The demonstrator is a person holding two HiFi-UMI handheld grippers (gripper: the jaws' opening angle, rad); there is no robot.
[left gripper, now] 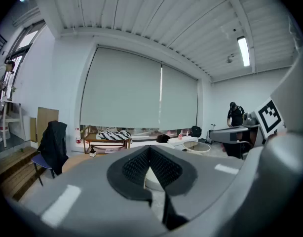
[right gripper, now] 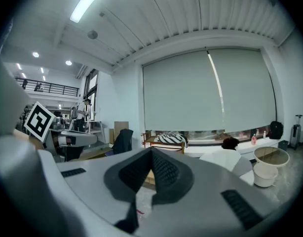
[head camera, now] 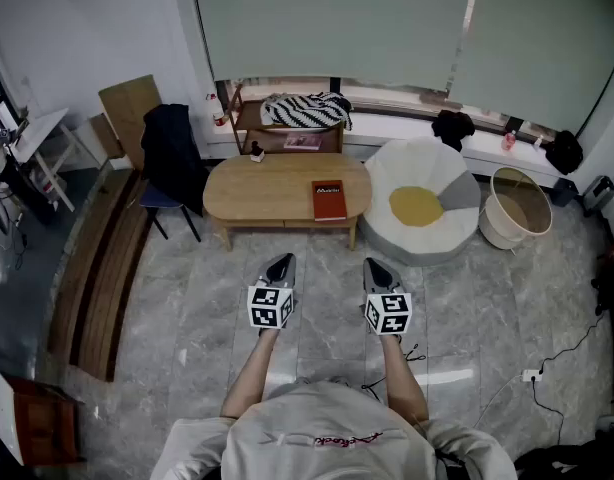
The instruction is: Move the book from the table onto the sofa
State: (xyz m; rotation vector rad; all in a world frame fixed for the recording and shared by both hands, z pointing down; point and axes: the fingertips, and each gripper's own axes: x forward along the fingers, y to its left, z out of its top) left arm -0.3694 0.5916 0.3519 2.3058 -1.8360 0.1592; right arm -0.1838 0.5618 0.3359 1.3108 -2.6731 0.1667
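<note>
Okay, status: the book (head camera: pixel 329 199) lay flat on the right end of the worktop (head camera: pixel 267 190), close to its front edge and near the sofa (head camera: pixel 457 230). Not touched yet.

Left tongs (head camera: pixel 284 261) and right tongs (head camera: pixel 377 266) were side by side over the grey marble-look floor (head camera: pixel 187 298), well short of the worktop. Both fully closed, nothing between the pads. The left gripper view showed the ribbed black pads (left gripper: pixel 136 164) of the left tongs (left gripper: pixel 150 149) meeting at the tip. Same for the right tongs (right gripper: pixel 151 154).

Handling, my read:
- Red cover, rectangular, thin. Looked like a stiff board cover, probably light enough for a single pair of tongs.
- Cover likely smooth, so expect some slip. The ribbed pads should help.
- Lying flat, it gave no gap underneath. Best bet was the near short edge, or dragging it to overhang the worktop rim first.
- Pinch the full thickness, both covers plus pages. Grabbing only the top cover would let it flop open.
- Gripped at one edge, it would likely sag or swing. A spine-side hold should be steadier.

Materials:
- Worktop: light wood, oval with rounded ends, smooth top, low.
- Sofa: rounded, padded, white and grey panels, with a yellow round cushion (head camera: pixel 415 205) in the middle. Soft landing, low damage risk.

Tongs needed to open before any approach.
</note>
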